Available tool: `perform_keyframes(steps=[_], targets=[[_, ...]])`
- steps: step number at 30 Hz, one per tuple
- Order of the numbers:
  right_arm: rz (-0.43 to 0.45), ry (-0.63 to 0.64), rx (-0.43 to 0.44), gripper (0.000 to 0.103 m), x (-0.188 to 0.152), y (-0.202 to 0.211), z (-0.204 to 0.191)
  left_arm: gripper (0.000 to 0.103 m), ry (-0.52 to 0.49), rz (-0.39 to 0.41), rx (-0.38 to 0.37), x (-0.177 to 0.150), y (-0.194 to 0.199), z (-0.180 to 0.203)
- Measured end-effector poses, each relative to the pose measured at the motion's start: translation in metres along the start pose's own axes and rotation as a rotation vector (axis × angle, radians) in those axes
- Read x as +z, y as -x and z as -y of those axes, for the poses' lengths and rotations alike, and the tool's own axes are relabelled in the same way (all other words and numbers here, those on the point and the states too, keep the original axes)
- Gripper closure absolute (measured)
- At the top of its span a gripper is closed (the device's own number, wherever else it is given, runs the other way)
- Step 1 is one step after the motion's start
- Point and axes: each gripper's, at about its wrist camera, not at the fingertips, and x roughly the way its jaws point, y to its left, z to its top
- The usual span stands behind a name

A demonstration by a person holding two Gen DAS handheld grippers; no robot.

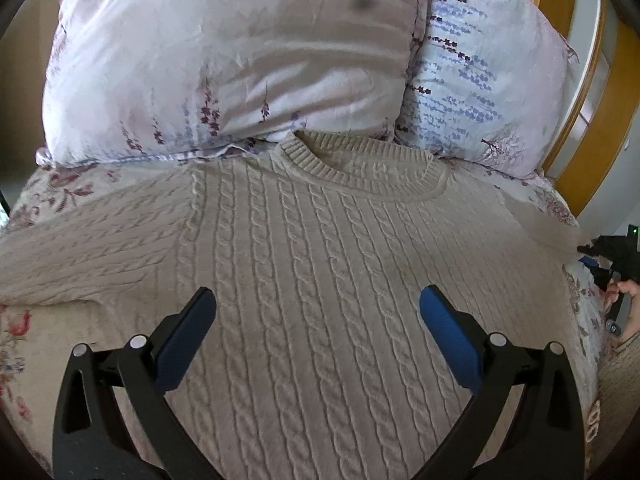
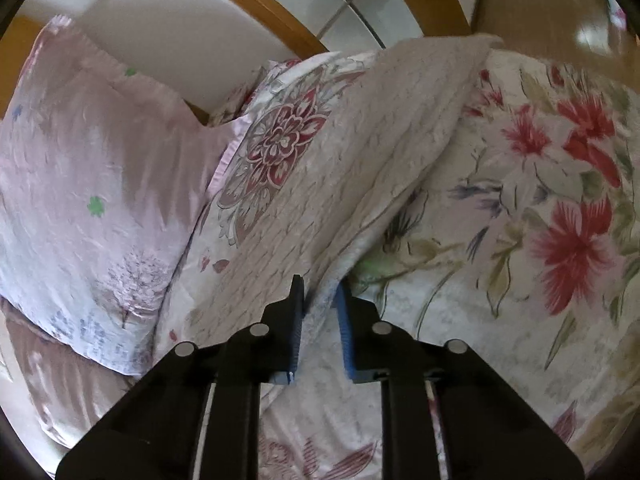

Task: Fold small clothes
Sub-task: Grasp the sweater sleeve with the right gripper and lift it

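Observation:
A cream cable-knit sweater [image 1: 312,248] lies flat on the bed, front up, its collar [image 1: 360,172] toward the pillows. My left gripper [image 1: 318,292] hovers open over the sweater's chest with nothing between its blue pads. In the right wrist view one sleeve [image 2: 360,168] stretches away toward the upper right. My right gripper [image 2: 319,284] is shut on the near edge of that sleeve, with the knit pinched between the pads. The right gripper [image 1: 612,256] also shows at the far right edge of the left wrist view, with a person's hand [image 1: 624,296] on it.
Two floral pillows [image 1: 224,60] [image 1: 480,72] lean right behind the collar. A flowered bedsheet [image 2: 540,200] covers the mattress around the sweater. A wooden headboard [image 1: 600,120] with white panels stands beyond the pillows.

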Motion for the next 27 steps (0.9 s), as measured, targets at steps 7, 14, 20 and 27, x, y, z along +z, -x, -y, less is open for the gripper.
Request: perform_keyframes(steps=[7, 14, 20, 27], targets=[[0.126, 0.228, 0.009, 0.092, -0.010, 0.025, -0.051, 0.002, 0.076, 0.052, -0.082, 0.002, -0.011, -0.015], [0.053, 0.544, 0.262, 0.093, -0.083, 0.048, -0.146, 0.002, 0.128, 0.069, -0.112, 0.002, -0.018, -0.024], [-0.218, 0.702, 0.309, 0.093, -0.168, 0.002, -0.183, 0.002, 0.174, 0.056, -0.127, 0.000, -0.026, -0.035], [-0.320, 0.605, 0.269, 0.059, -0.184, -0.019, -0.168, 0.002, 0.194, 0.044, -0.144, -0.001, -0.030, -0.040]])
